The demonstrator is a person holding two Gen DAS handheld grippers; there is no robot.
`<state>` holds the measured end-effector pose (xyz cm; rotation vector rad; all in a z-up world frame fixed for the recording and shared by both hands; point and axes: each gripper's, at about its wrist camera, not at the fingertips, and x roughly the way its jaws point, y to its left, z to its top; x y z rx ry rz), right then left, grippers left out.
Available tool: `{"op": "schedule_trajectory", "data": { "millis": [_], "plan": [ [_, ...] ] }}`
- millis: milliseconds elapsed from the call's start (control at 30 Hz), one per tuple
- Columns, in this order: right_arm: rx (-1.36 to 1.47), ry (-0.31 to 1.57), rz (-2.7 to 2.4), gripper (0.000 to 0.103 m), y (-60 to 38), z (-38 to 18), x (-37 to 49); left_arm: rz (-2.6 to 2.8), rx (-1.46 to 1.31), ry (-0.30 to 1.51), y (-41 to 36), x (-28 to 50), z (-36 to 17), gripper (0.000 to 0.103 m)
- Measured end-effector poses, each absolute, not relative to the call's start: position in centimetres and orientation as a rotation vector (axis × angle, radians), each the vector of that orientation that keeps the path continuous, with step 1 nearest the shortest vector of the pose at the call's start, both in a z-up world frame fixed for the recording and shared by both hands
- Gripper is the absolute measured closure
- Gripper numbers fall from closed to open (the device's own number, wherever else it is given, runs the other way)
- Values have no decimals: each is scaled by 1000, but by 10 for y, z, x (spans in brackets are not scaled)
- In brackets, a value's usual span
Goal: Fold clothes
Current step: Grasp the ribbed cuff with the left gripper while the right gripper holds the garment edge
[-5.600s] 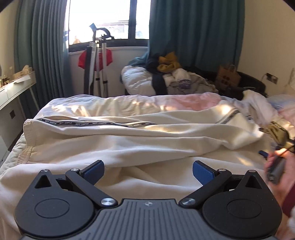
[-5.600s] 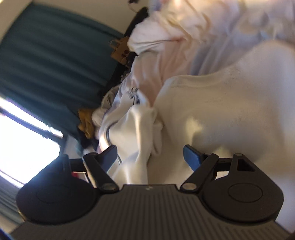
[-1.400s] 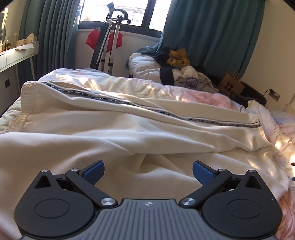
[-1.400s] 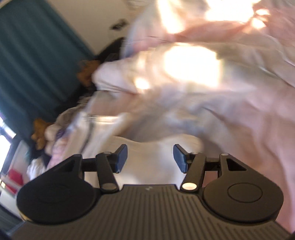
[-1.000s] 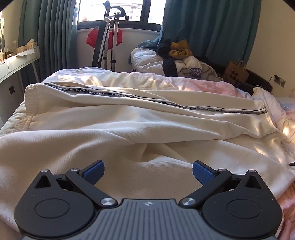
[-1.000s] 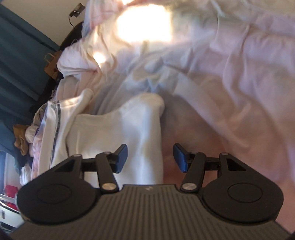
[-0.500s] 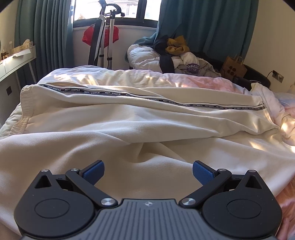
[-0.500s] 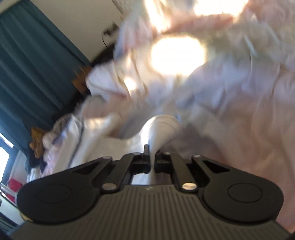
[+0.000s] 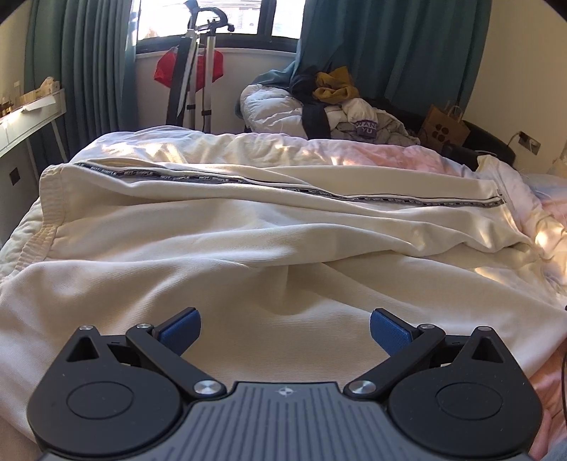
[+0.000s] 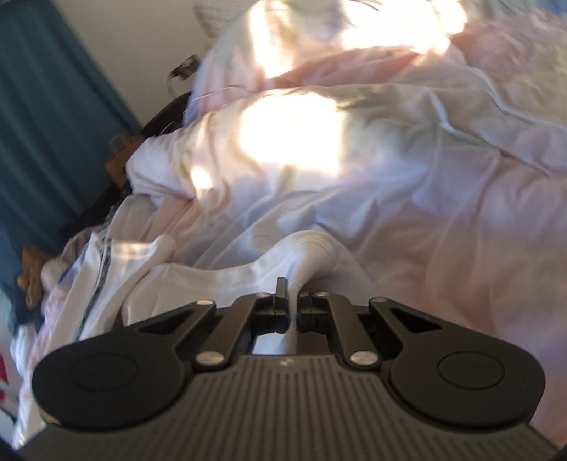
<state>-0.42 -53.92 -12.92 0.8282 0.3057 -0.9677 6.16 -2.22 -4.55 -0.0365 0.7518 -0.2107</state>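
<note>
Left claw (image 9: pixel 282 328): spread wide, blue pads (image 9: pixel 179 328) apart with nothing between them, hovering low over the cream trousers (image 9: pixel 248 255). Trousers lie spread lengthwise across the bed (image 9: pixel 407 154), waistband (image 9: pixel 49 212) toward the left side, legs running to the right; a dark printed stripe (image 9: pixel 283 188) runs along the far leg. Fabric directly ahead of the left claw is bunched into a shallow fold. Right claw (image 10: pixel 291 305): closed tight on a ribbed cuff (image 10: pixel 312 255) of the trousers, white cloth pinched between the jaws and passing back under the body of the tool. Right wrist view is tilted and partly motion-blurred. Beyond the cuff, pink-and-white bedding (image 10: pixel 425 198) in rumpled folds with a bright sun patch. Farther back in the left wrist view: a heap of clothes (image 9: pixel 336 106) past the far edge of the bed, a brown paper bag (image 9: pixel 444 127) to its right, a folded metal stand (image 9: pixel 193 78) with a red item (image 9: pixel 166 71) hanging on it under the window (image 9: pixel 219 17), teal curtains (image 9: pixel 389 46) either side. White desk (image 9: pixel 32 113) along the left wall.
</note>
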Motion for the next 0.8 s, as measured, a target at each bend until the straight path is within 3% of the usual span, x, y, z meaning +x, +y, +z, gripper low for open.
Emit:
{"op": "schedule_trajectory", "data": {
  "millis": [433,600,800],
  "plan": [
    [842,356,-919,97,-534,-137,-7,188,-478,818,123,34,-18,1],
    [825,363,-921,97,-532,-136,-6,425,-510,721,151,13,-2,1],
    [798,362,-932,97,-531,-132,-4,440,-655,789,181,15,-22,5]
  ]
}}
